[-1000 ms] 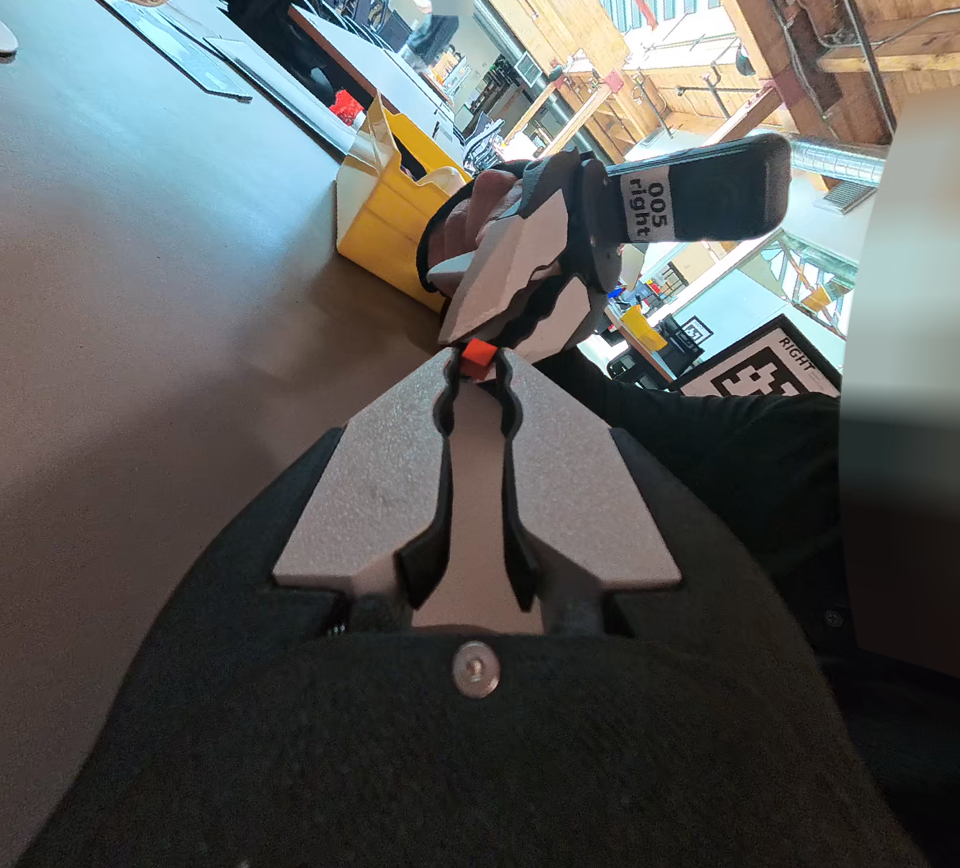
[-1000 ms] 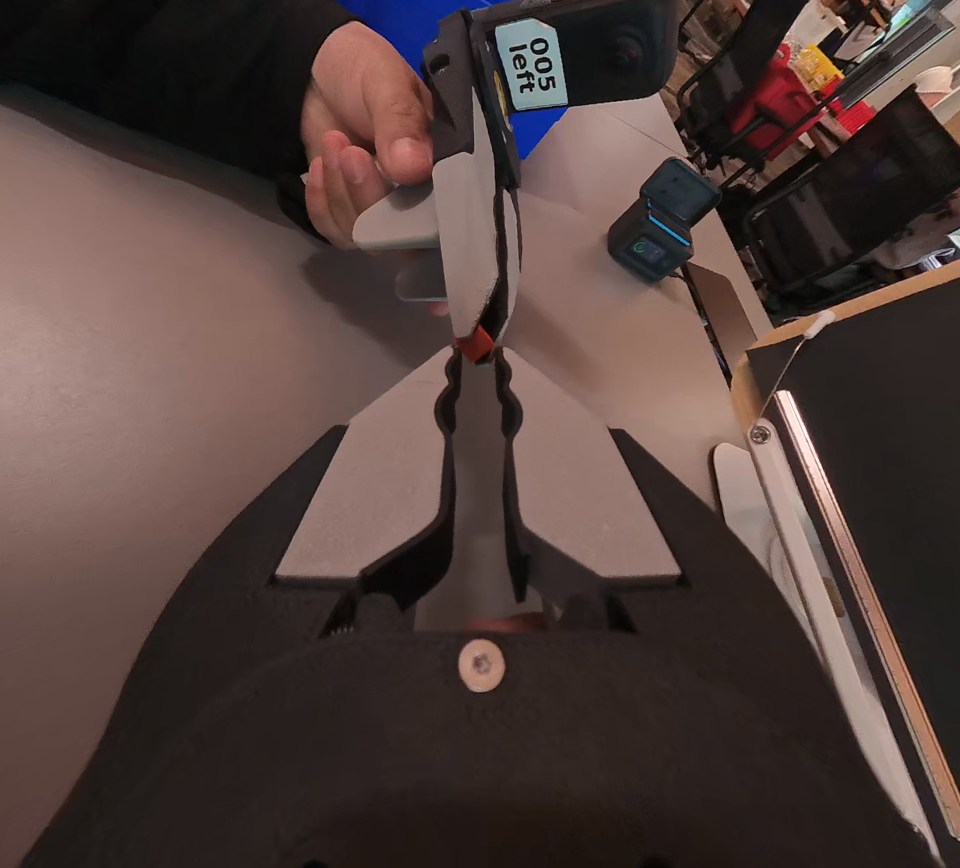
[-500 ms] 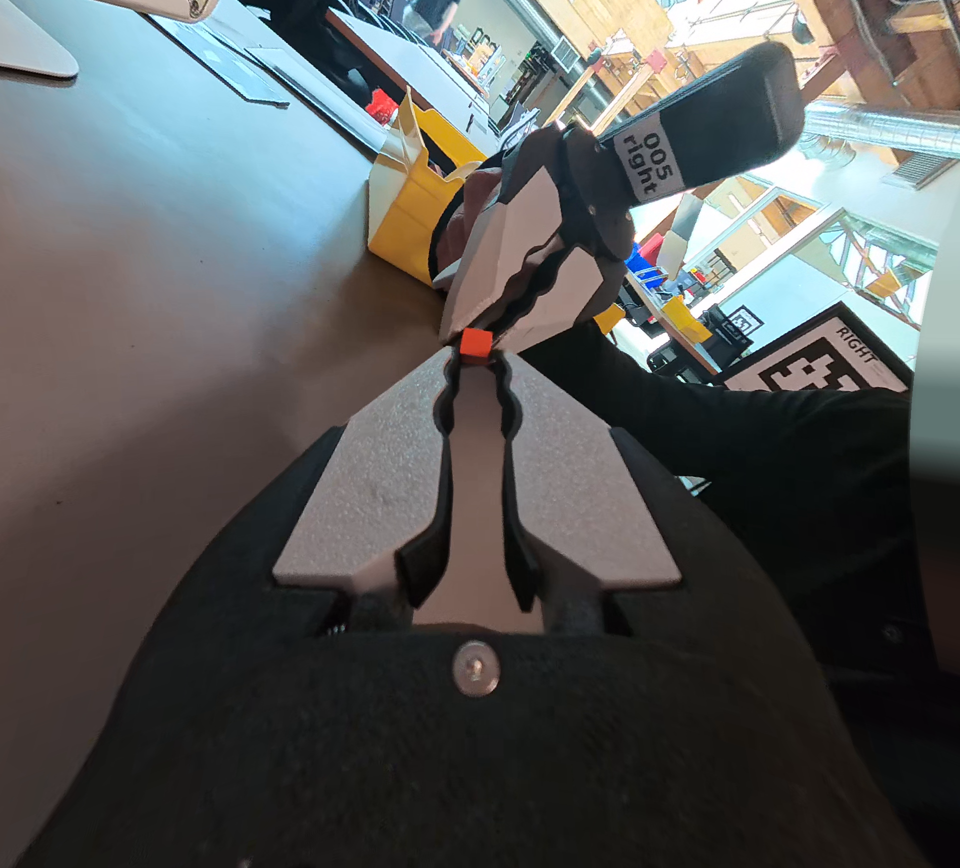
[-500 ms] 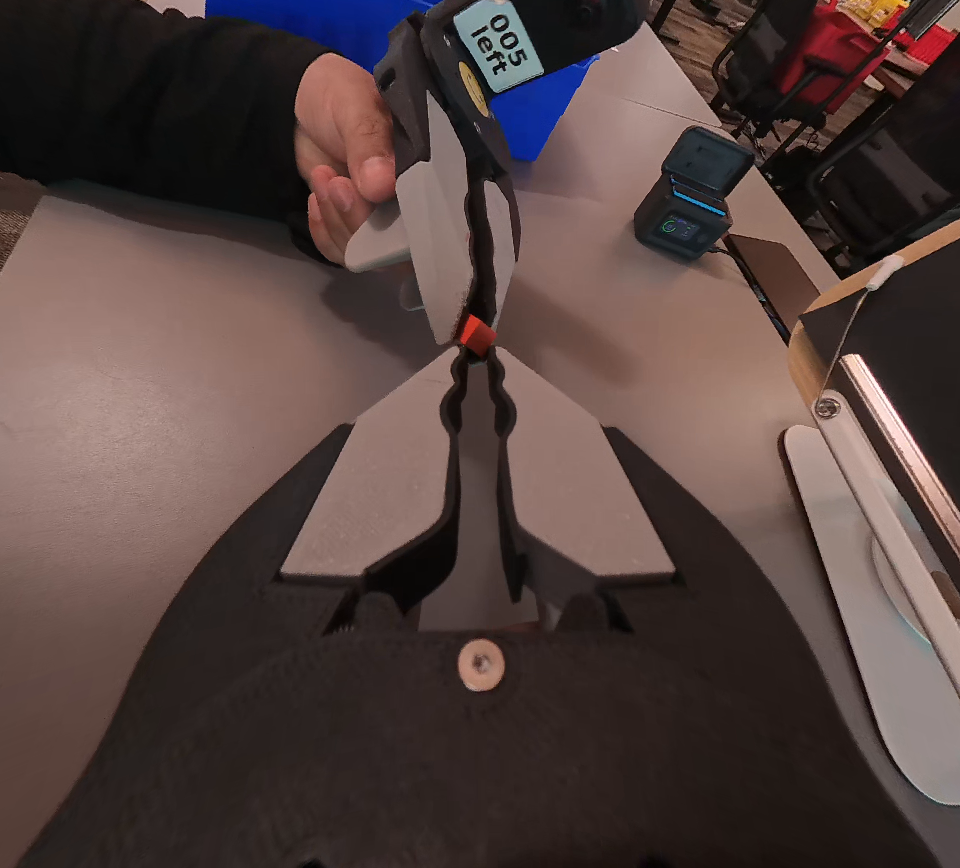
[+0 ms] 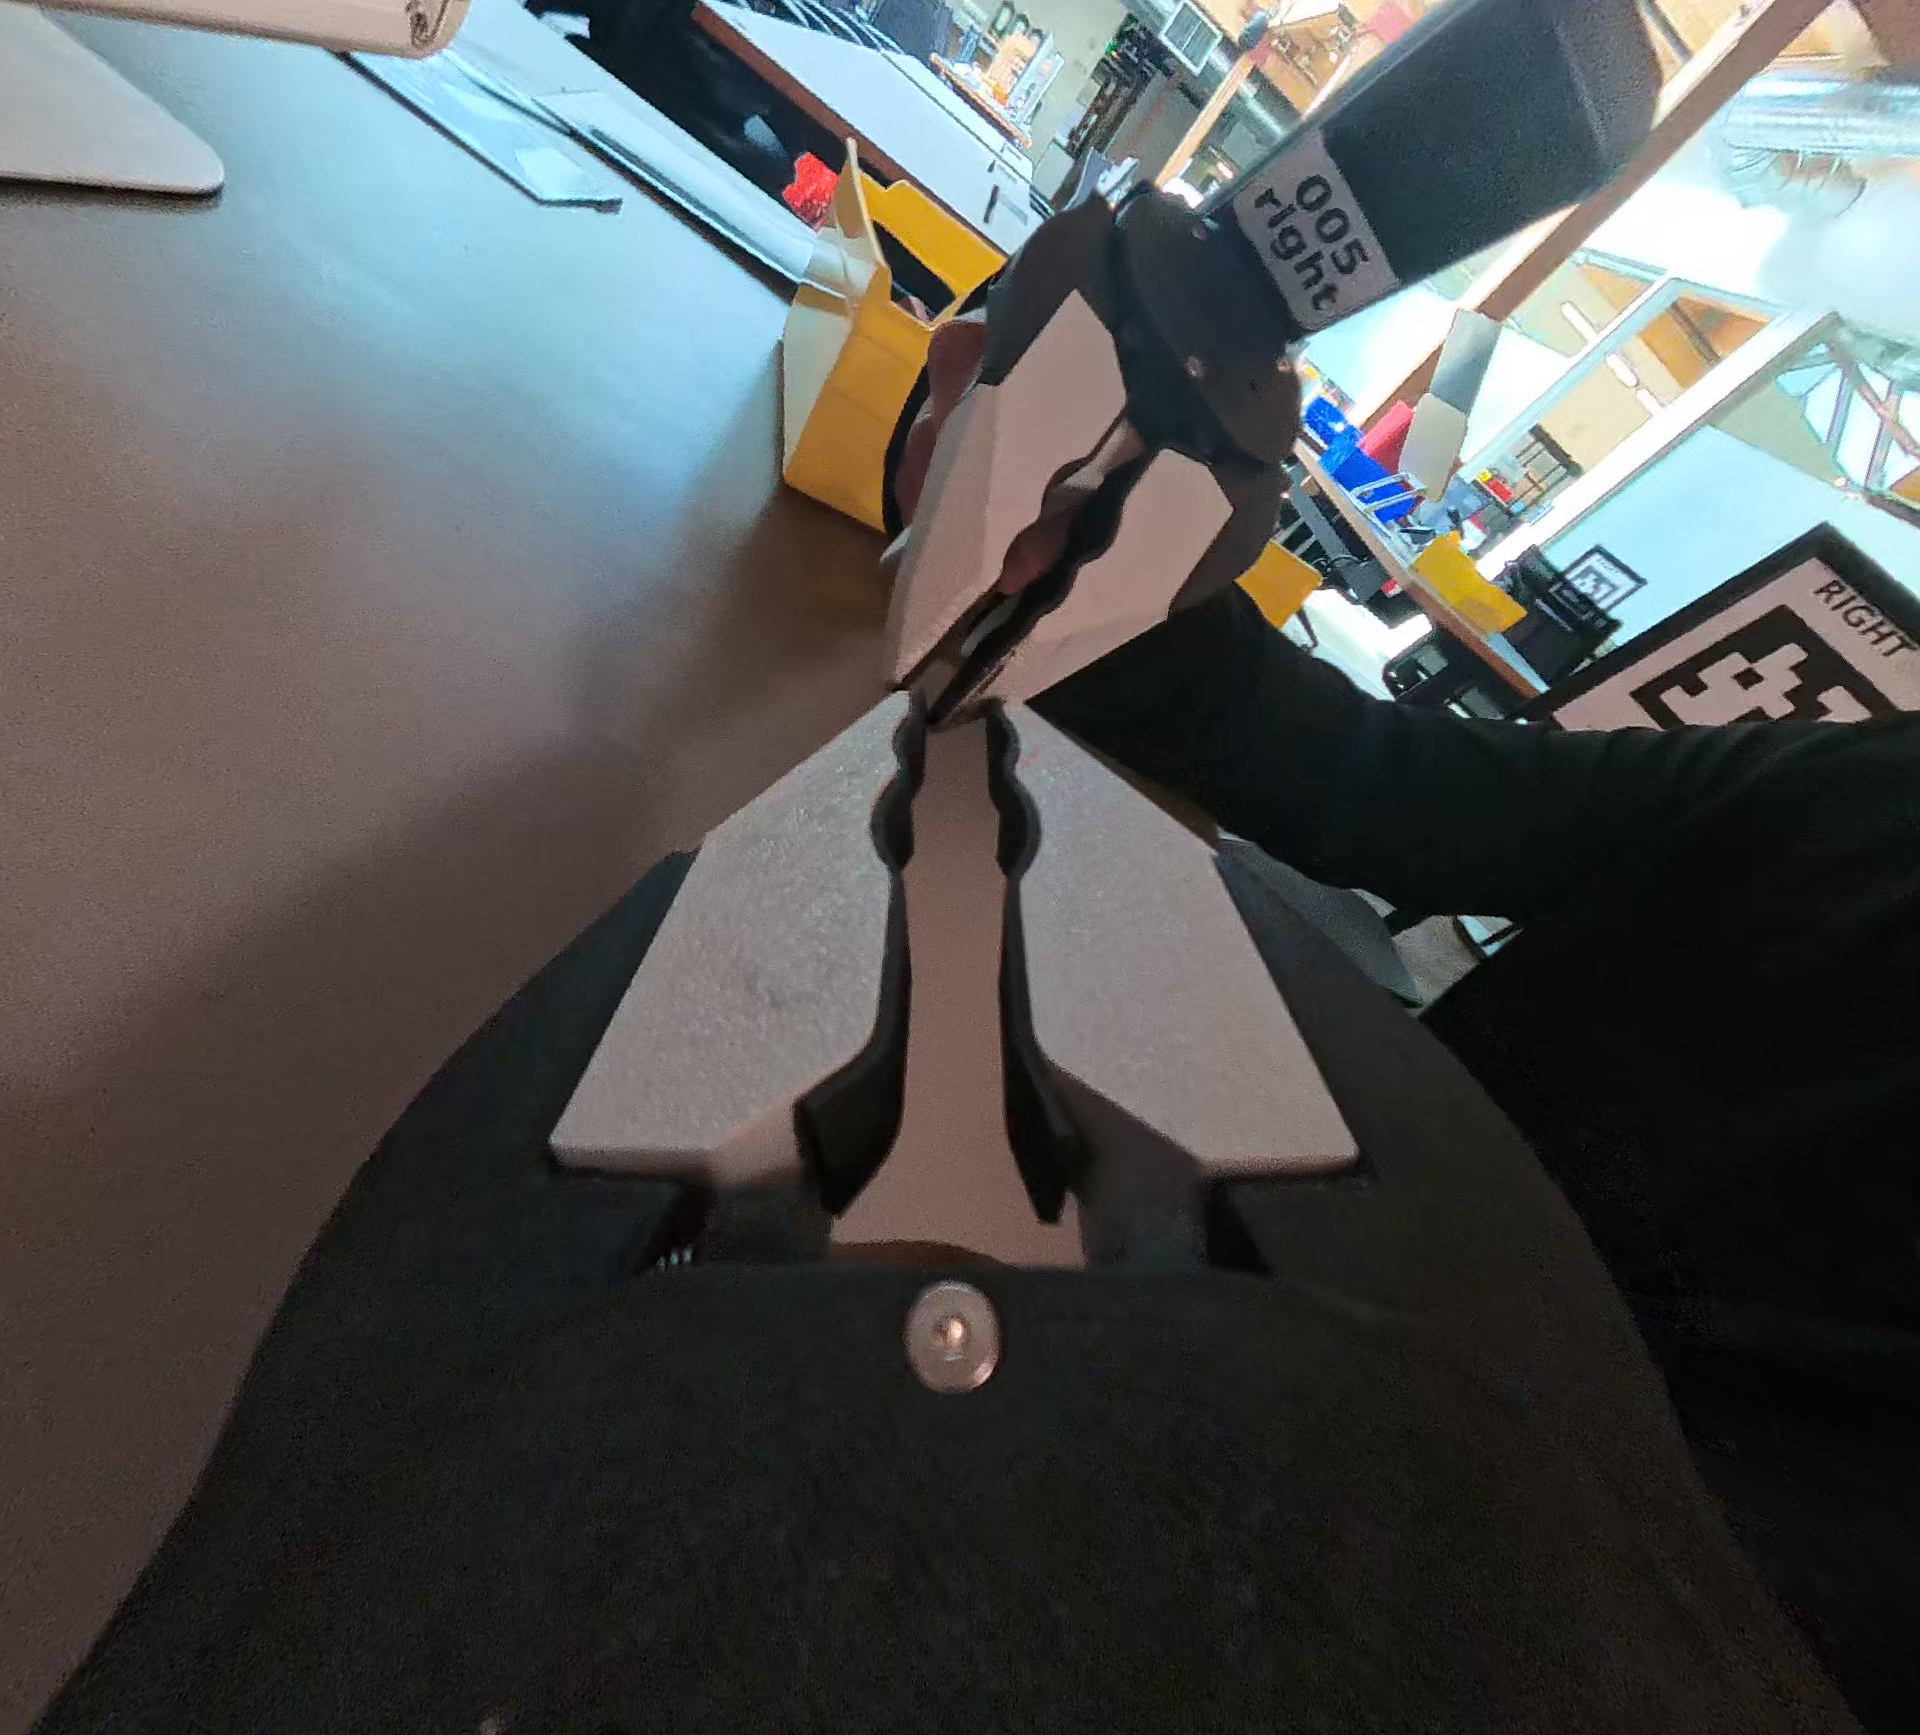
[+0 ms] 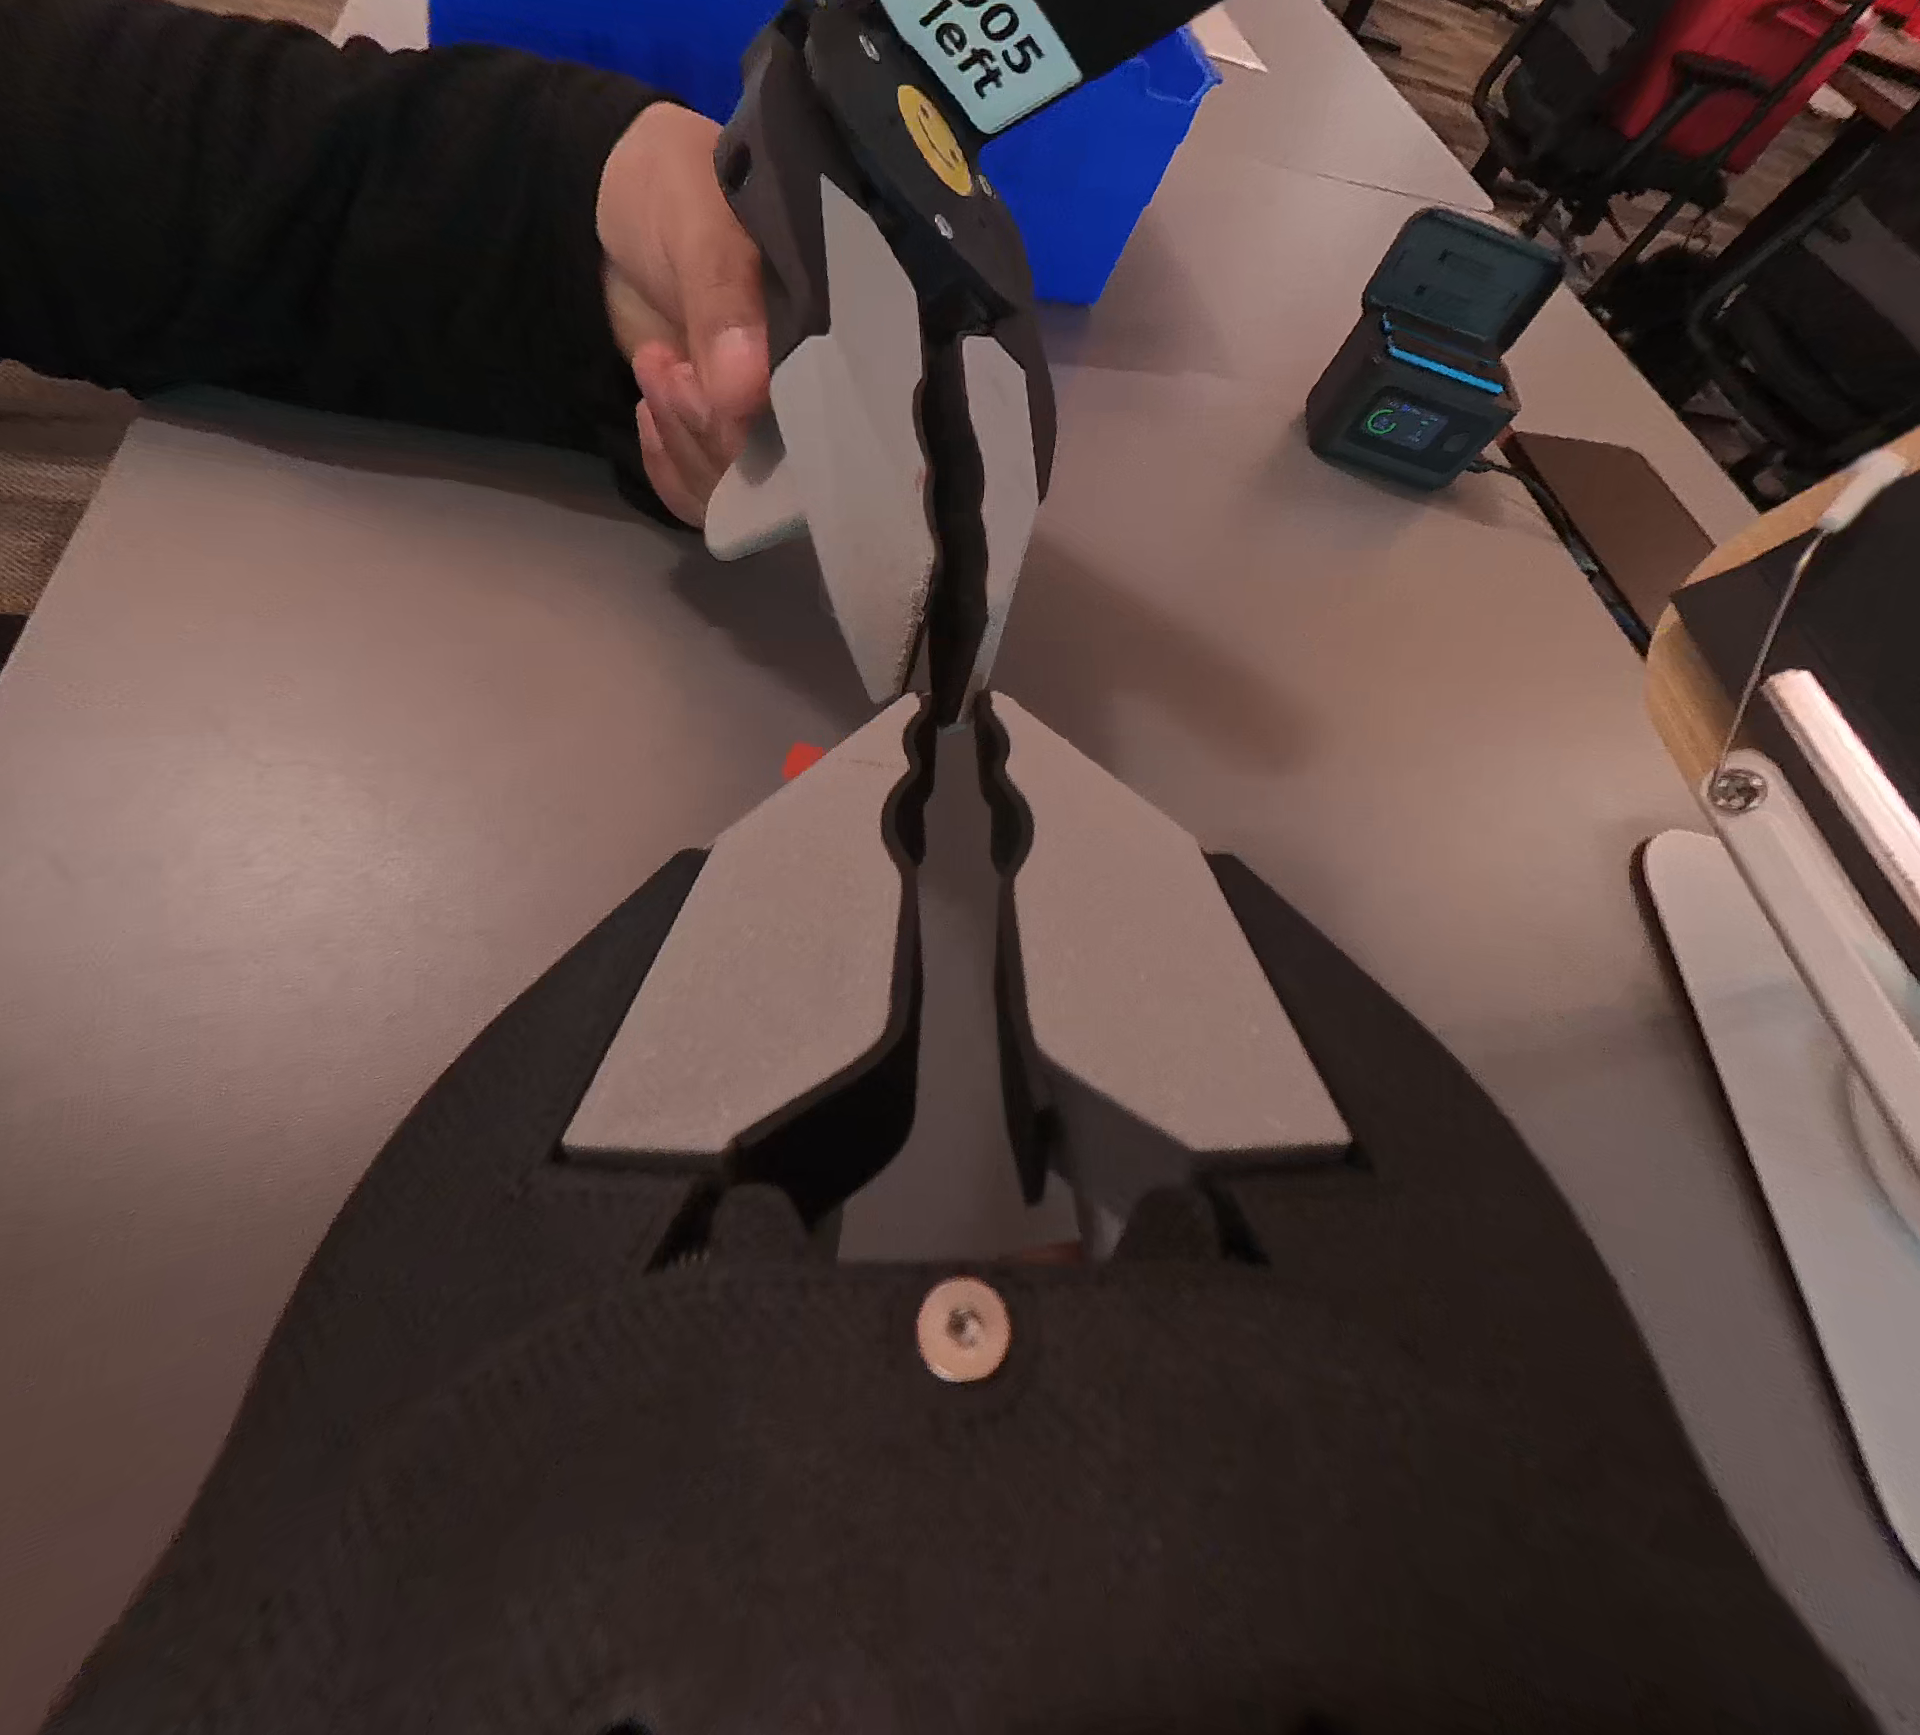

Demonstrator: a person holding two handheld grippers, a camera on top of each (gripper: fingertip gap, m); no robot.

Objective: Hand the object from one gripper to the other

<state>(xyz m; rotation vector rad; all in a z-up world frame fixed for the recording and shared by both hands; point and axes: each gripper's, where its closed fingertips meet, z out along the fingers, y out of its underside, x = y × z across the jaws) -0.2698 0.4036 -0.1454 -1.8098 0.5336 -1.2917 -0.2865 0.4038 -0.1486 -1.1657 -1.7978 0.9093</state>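
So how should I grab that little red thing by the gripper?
Only a corner of the red piece shows beside the right gripper, seemingly on the table. It sits low and small, so probably come straight down from above and pinch its two opposite sides.

The small block (image 6: 802, 758) lies on the worktop (image 6: 364, 750), just left of the right gripper (image 6: 951, 711) and below the left gripper (image 6: 940, 677), whose tips meet the right gripper's. Behind the block stands a bin (image 6: 665, 12); to its right, a charger case (image 6: 1423, 366) and a monitor stand (image 6: 1766, 1010).
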